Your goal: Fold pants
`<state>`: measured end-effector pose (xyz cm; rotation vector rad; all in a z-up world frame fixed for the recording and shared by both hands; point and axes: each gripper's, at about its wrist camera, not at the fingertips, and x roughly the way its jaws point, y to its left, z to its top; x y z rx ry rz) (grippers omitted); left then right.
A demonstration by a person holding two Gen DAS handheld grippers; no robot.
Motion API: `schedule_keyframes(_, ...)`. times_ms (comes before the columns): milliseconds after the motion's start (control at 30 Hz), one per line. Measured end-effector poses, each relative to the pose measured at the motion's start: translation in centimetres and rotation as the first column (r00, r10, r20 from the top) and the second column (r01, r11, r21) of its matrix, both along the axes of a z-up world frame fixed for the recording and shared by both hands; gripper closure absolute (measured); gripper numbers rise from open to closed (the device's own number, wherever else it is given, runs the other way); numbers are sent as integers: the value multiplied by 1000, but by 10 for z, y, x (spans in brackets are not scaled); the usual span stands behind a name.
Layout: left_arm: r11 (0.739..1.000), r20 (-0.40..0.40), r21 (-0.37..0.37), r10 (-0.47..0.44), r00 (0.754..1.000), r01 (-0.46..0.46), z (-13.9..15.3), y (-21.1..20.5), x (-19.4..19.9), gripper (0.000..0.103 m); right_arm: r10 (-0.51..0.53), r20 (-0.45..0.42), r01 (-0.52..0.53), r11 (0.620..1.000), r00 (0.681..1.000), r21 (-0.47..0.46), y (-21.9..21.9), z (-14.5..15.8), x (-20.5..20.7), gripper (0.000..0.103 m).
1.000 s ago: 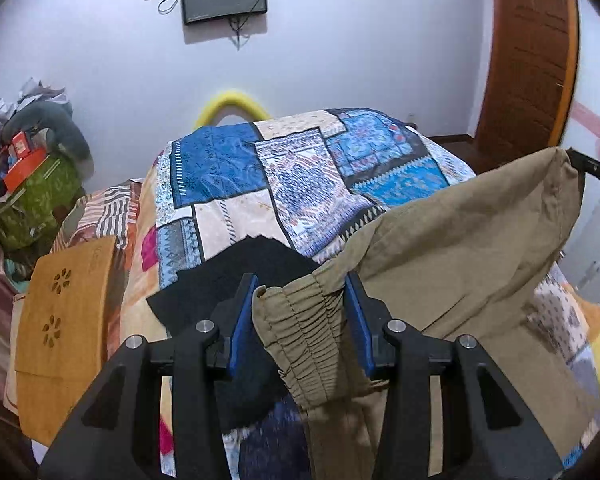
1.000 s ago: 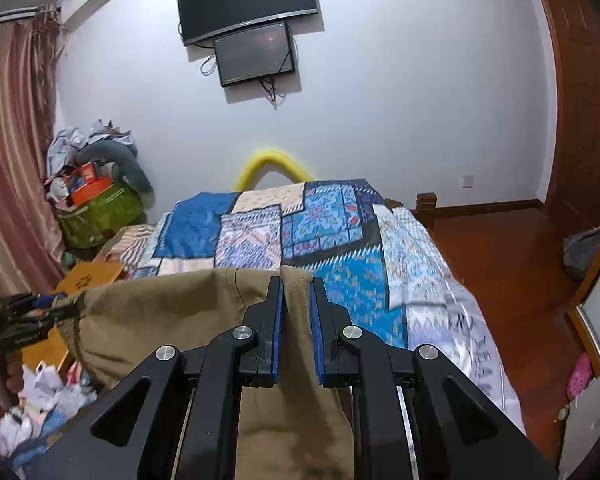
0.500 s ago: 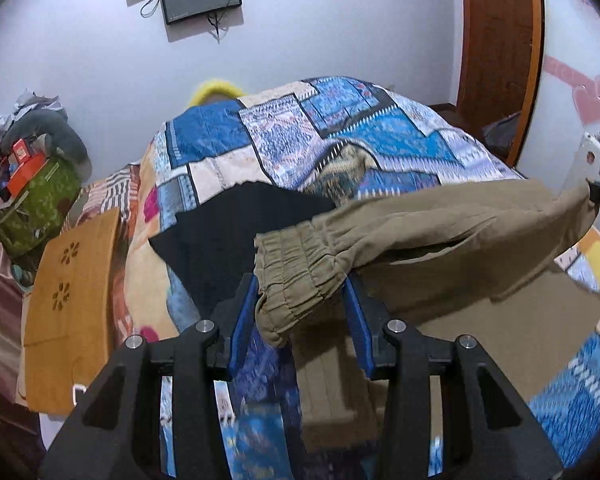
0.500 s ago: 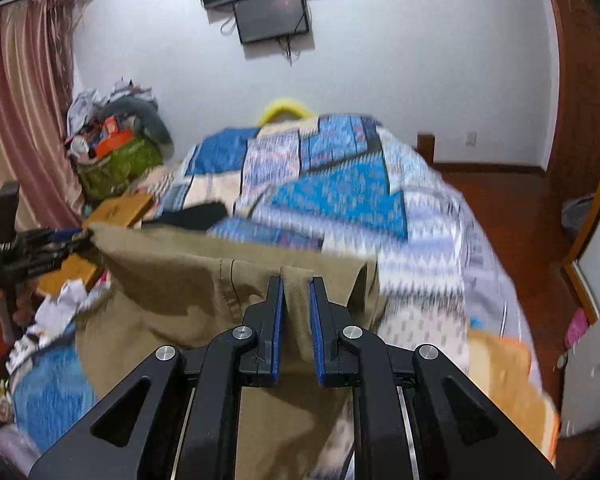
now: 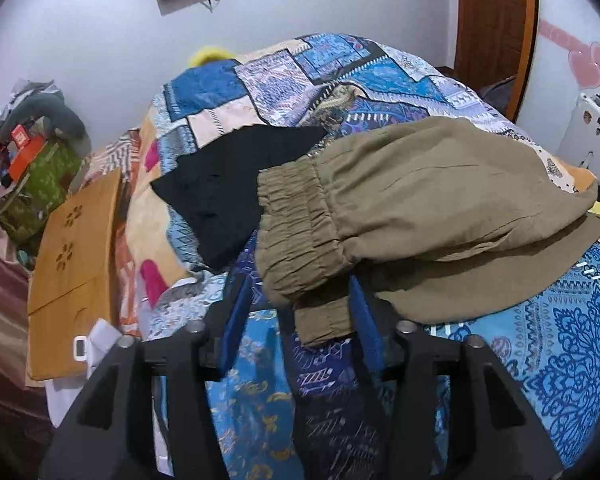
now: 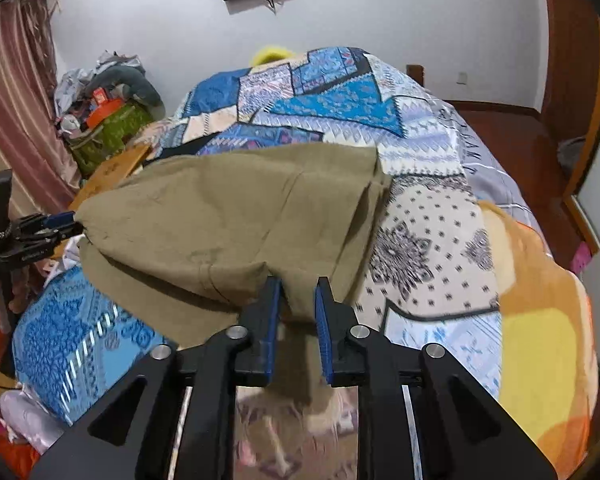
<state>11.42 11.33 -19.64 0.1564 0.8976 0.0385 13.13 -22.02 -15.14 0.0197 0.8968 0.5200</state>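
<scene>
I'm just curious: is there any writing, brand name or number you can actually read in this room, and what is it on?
Nothing can be read for certain.
Bedspread: dark letters along a pale strip, too blurred and warped to read.
Red box in the corner pile: a white mark, too small.
Left gripper, its jaws opening with the cuff of the pants between them: white print on its body, too small.

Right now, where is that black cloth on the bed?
In the left wrist view, the black cloth lies flat on the patchwork bedspread, left of the olive pants and right of the wooden board.
</scene>
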Motion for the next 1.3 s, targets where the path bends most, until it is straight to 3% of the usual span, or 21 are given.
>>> schedule_keyframes(200, 1000, 84, 30, -4, 996, 2, 29, -5, -9, 5, 13, 91, -12, 1000, 996, -9, 9, 27, -19, 52)
schedule_keyframes(333, 995, 101, 78, -70, 992, 62, 37, -25, -4, 2, 70, 139, -69, 998, 988, -10, 29, 41, -21, 38)
schedule_keyframes(633, 971, 25, 100, -221, 975, 218, 24, -75, 11, 2, 300, 83, -293, 953, 950, -79, 102, 20, -10, 38)
schedule_keyframes(767, 960, -53, 99, -259, 964, 263, 12, -89, 23, 2, 364, 46, -354, 923, 930, -151, 124, -1, -3, 39)
schedule_keyframes(967, 952, -105, 101, -280, 954, 290, -7, -98, 32, 3, 373, 24, -366, 919, 927, -146, 128, -7, 9, 69)
schedule_keyframes(1033, 950, -98, 90, -291, 952, 300, -4, -99, 33, 16, 370, 38, -363, 923, 928, -128, 128, -3, 9, 86)
schedule_keyframes(1067, 949, -90, 94, -294, 952, 302, -1, -100, 33, 30, 364, 51, -356, 927, 930, -121, 127, -1, 9, 90)
schedule_keyframes(1100, 948, -79, 102, -294, 952, 302, 1, -101, 32, 43, 358, 71, -349, 930, 931, -114, 126, 4, 8, 93)
schedule_keyframes(1133, 947, -63, 112, -296, 953, 302, 5, -103, 31, 48, 355, 84, -346, 932, 931, -108, 125, 7, 7, 94)
schedule_keyframes(1200, 945, -44, 125, -298, 953, 302, 11, -106, 31, 77, 349, 115, -340, 936, 930, -95, 122, 17, 3, 95)
schedule_keyframes(1300, 947, -17, 115, -299, 954, 299, 21, -108, 29, 87, 344, 164, -331, 938, 925, -100, 118, 31, -2, 96)
